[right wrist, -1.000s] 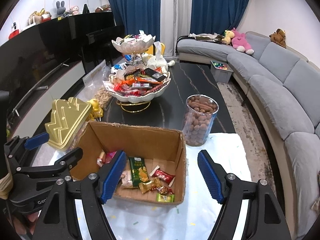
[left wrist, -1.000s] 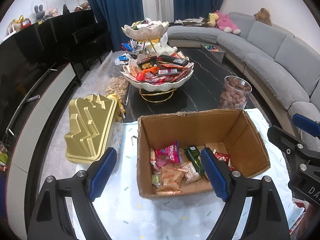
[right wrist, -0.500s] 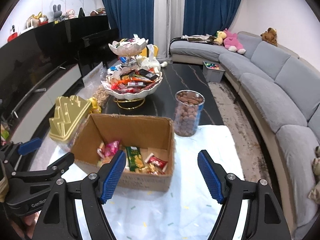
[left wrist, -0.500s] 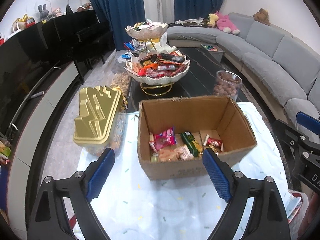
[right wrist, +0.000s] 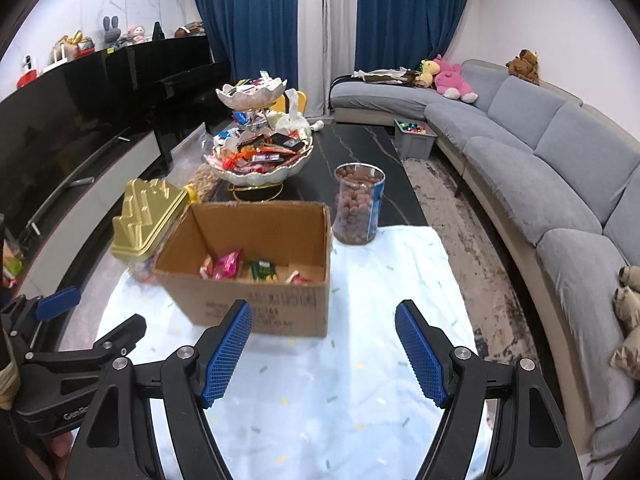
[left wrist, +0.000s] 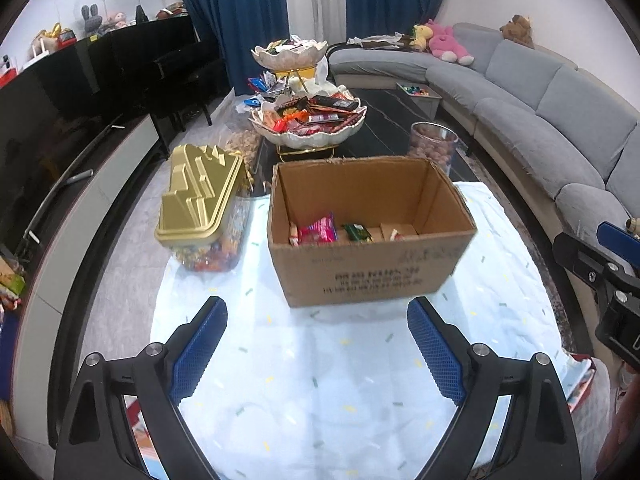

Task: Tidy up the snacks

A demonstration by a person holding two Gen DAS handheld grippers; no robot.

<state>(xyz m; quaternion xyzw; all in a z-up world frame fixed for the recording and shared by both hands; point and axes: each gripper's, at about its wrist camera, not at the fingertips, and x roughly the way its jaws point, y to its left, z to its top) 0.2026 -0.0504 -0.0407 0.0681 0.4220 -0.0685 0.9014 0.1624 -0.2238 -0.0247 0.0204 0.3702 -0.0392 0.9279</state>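
On pale speckled cloth [left wrist: 320, 360], cardboard box [left wrist: 372, 264] beyond empty tongs: left [left wrist: 316, 344] opening, right [right wrist: 324, 348] apart.

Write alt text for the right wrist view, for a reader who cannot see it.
An open cardboard box holding a few wrapped snacks sits on a pale blue cloth, just beyond the empty, open right claw. Behind it stand a jar of brown balls, a gold-lidded container and a tiered snack stand; a grey sofa curves along the right.

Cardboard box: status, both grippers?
Left gripper empty, jaws opening. Right gripper open, empty. Cardboard box ahead on cloth, snacks inside. Path clear.
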